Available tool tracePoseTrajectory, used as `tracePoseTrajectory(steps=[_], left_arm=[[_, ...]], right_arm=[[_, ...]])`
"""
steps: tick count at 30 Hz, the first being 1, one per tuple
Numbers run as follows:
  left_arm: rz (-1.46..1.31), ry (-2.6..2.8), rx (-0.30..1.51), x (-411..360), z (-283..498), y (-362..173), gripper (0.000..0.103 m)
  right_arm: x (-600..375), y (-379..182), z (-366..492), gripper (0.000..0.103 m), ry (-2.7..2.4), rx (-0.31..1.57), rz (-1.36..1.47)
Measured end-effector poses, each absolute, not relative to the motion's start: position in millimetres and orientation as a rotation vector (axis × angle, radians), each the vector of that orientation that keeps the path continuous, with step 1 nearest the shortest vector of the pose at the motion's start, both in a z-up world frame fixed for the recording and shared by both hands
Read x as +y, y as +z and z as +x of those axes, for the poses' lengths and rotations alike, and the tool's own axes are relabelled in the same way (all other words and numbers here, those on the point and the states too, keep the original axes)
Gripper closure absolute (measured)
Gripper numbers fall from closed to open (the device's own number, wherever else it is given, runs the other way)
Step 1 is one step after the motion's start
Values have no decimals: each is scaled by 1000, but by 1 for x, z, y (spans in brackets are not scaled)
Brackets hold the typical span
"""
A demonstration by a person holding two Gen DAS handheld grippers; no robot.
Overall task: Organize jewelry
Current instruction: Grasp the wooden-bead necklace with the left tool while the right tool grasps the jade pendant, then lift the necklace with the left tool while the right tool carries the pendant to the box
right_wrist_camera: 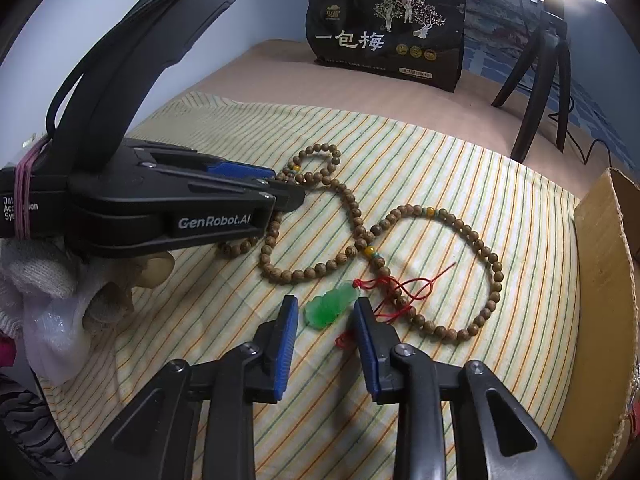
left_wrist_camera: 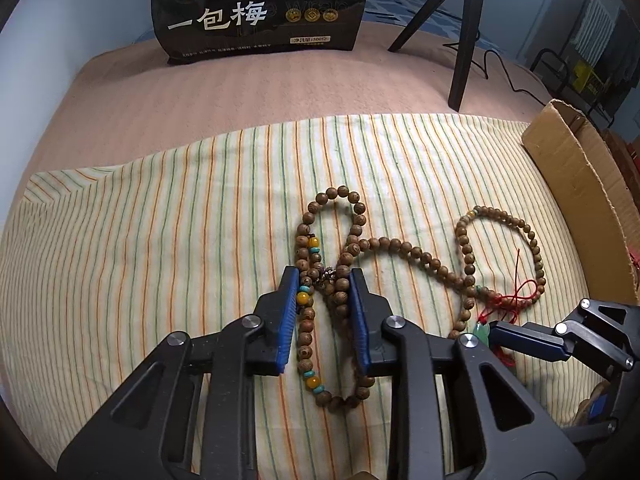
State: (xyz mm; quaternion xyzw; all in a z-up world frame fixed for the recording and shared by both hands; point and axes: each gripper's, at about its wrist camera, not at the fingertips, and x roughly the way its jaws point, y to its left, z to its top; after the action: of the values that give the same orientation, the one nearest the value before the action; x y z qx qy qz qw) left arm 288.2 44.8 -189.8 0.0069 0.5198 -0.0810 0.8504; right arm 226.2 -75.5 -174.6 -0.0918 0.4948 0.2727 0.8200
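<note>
A long string of brown wooden beads (left_wrist_camera: 404, 249) with yellow and turquoise accents lies in loops on the striped cloth (left_wrist_camera: 160, 220). My left gripper (left_wrist_camera: 325, 280) is open, its blue pads on either side of a bunched loop of the beads. The string also shows in the right wrist view (right_wrist_camera: 352, 208). A green jade pendant (right_wrist_camera: 330, 306) on a red cord (right_wrist_camera: 404, 286) lies at the string's near end. My right gripper (right_wrist_camera: 325, 308) is open with the pendant between its fingertips. It appears in the left wrist view (left_wrist_camera: 520, 334) at lower right.
A cardboard box (left_wrist_camera: 580, 184) stands at the cloth's right edge. A black snack bag (left_wrist_camera: 260, 8) and a black tripod (left_wrist_camera: 464, 32) with a cable stand on the pink blanket behind. The left gripper's body (right_wrist_camera: 160, 204) fills the left of the right wrist view.
</note>
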Motion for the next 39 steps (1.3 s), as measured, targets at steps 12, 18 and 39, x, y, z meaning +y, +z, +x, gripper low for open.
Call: tracePoseTrajectory(steps=[12,18,39], left_arm=[[-10,-170,1087,47,289,-187,83],[-39,-176,1096,51,289,-182,91],[-138,-231,995,52,244,-118,92]], right_arm=[[-63,-181,229,79,555,1029,-274],[-71,-179,228,88,562,1038,-233],[-111,-112,187,88,556,947,-172]])
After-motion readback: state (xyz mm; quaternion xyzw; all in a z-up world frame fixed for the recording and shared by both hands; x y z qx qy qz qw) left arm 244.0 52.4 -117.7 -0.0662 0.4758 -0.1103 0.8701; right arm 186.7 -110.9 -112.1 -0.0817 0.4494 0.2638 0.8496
